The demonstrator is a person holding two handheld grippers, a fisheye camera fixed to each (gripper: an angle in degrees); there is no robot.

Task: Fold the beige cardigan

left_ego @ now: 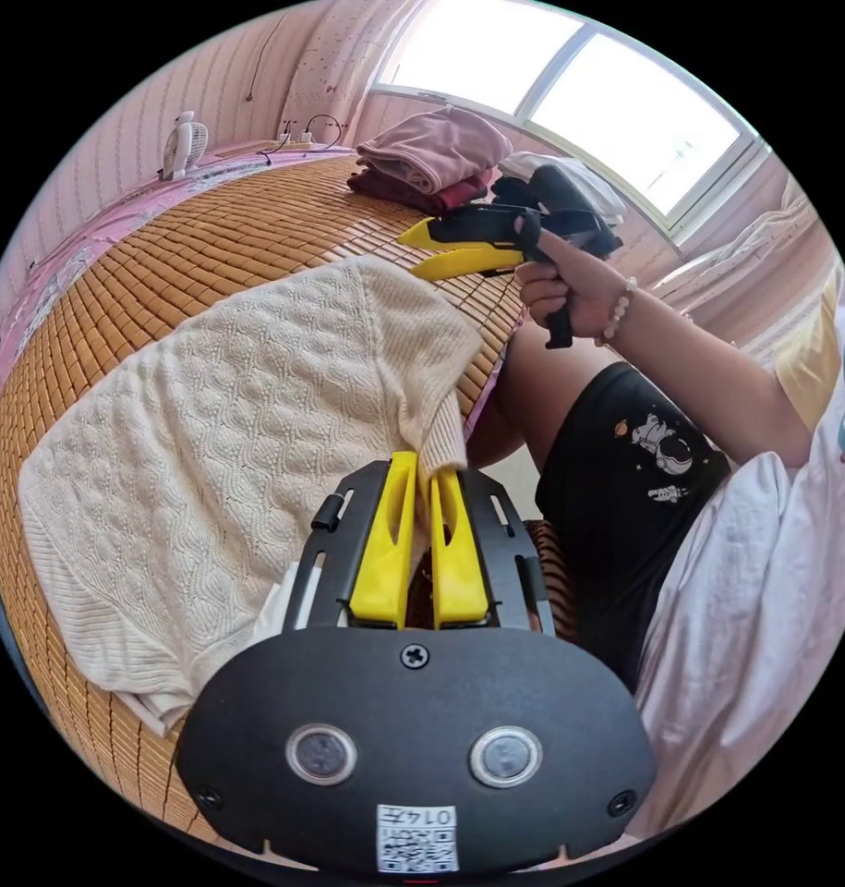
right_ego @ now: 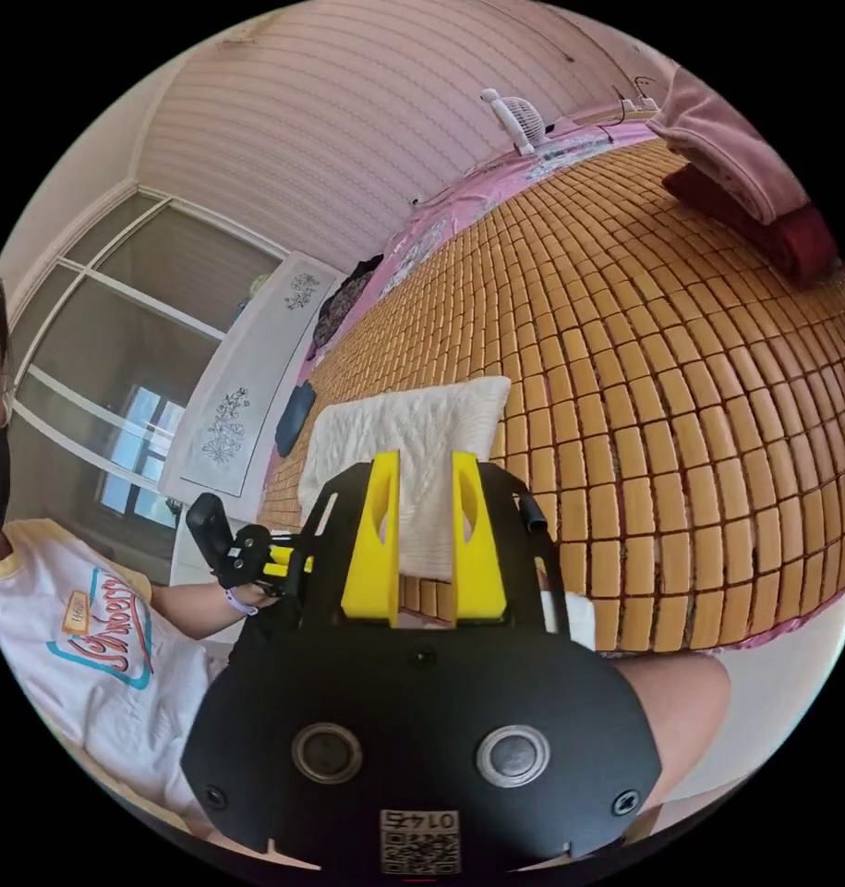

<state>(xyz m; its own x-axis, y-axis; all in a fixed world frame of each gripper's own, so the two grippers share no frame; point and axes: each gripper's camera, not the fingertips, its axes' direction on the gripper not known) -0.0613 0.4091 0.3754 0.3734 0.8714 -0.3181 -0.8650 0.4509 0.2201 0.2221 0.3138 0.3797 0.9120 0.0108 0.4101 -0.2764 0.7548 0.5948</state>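
Observation:
The beige knit cardigan (left_ego: 228, 443) lies folded on a bamboo mat (left_ego: 210, 249), one corner hanging over the near edge. My left gripper (left_ego: 427, 462) has its yellow jaws close together on that hanging corner. A hand holds my right gripper (left_ego: 408, 254) in the air above the mat's edge, away from the fabric, its jaws apart. In the right gripper view, the right gripper (right_ego: 425, 462) stands open with nothing between its jaws. The cardigan (right_ego: 413, 434) lies beyond it, and the left gripper (right_ego: 256, 559) is at the lower left.
A stack of folded pink and maroon clothes (left_ego: 431, 162) sits at the far end of the mat, near a small white fan (left_ego: 184, 143). The person's leg (left_ego: 625, 462) is beside the bed edge. The stack (right_ego: 745, 176) and the fan (right_ego: 510, 115) lie past bare mat (right_ego: 671, 370).

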